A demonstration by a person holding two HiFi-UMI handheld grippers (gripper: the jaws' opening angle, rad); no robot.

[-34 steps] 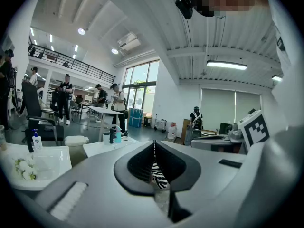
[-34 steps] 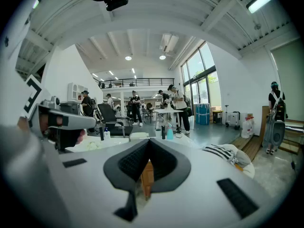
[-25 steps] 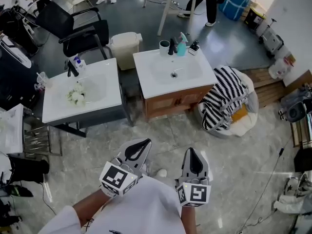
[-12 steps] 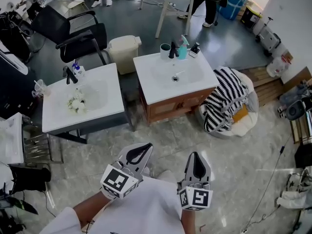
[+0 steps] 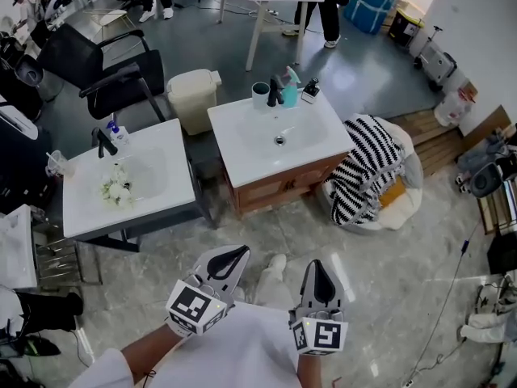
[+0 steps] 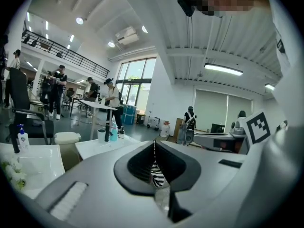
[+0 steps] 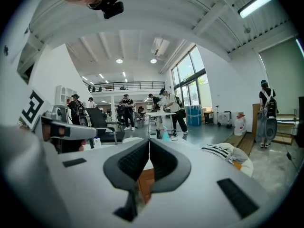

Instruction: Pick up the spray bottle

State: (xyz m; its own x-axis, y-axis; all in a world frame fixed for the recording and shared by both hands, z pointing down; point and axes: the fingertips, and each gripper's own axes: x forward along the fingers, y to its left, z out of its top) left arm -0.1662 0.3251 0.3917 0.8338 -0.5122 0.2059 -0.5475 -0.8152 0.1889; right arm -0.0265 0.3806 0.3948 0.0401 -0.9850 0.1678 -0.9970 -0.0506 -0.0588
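Nothing is gripped yet: the left gripper (image 5: 230,257) and right gripper (image 5: 317,269) are both seen closed and empty. The teal spray bottle (image 5: 291,88) is spotted well ahead of the fingers, at the sink's (image 5: 323,126) far edge. Approach and grasp are yet to be done.

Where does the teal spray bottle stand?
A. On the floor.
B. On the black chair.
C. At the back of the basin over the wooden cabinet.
C: the spray bottle stands on the back rim of the basin, beside the black tap.
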